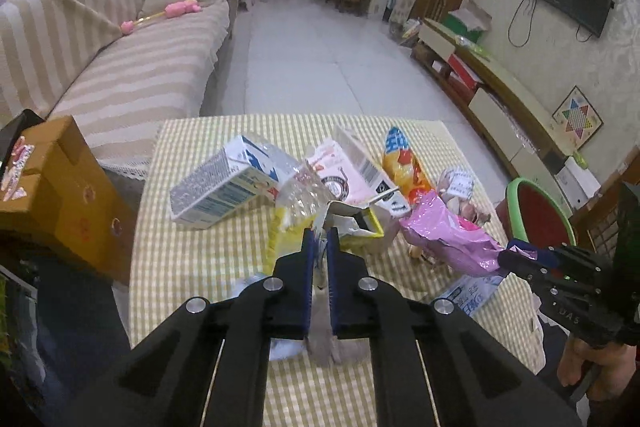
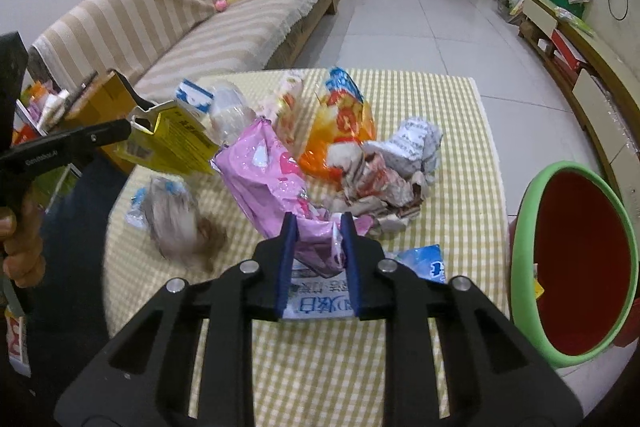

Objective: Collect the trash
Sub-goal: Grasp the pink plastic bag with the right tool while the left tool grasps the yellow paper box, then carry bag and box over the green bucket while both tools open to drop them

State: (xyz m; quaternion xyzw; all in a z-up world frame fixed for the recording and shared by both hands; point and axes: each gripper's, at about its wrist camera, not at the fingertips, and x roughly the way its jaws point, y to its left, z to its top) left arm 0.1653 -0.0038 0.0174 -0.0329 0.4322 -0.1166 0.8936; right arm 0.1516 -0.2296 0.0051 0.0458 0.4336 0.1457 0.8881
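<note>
From my left wrist view, my left gripper (image 1: 321, 235) has its jaws pinched narrow on the torn flap of a yellow carton (image 1: 352, 223), which hangs off the checked table (image 1: 192, 259); beyond it a blue-and-white milk carton (image 1: 224, 187), a clear plastic bottle (image 1: 298, 187), a pink carton (image 1: 344, 171) and an orange snack bag (image 1: 404, 163) lie in a heap; at the right edge my right gripper (image 1: 520, 255) grips the tail of a pink wrapper (image 1: 452, 239), with the green-rimmed bin (image 1: 536, 207) just behind.

From my right wrist view, my right gripper (image 2: 319, 227) is clamped on the pink wrapper (image 2: 272, 171), its pads pressing the crumpled end; the bin (image 2: 532, 227) stands open beside the table's right edge, and apart from a yellow scrap low on its wall I cannot tell what it holds; crumpled paper (image 2: 404, 147), the snack bag (image 2: 344, 123), a blue-and-white sachet (image 2: 424, 261) and a blurred wad (image 2: 172, 223) lie on the cloth; my left gripper (image 2: 124, 131) holds the yellow carton (image 2: 176, 143) aloft at the left.

I judge the job barely begun: two pieces gripped, neither binned, most of the heap untouched.
</note>
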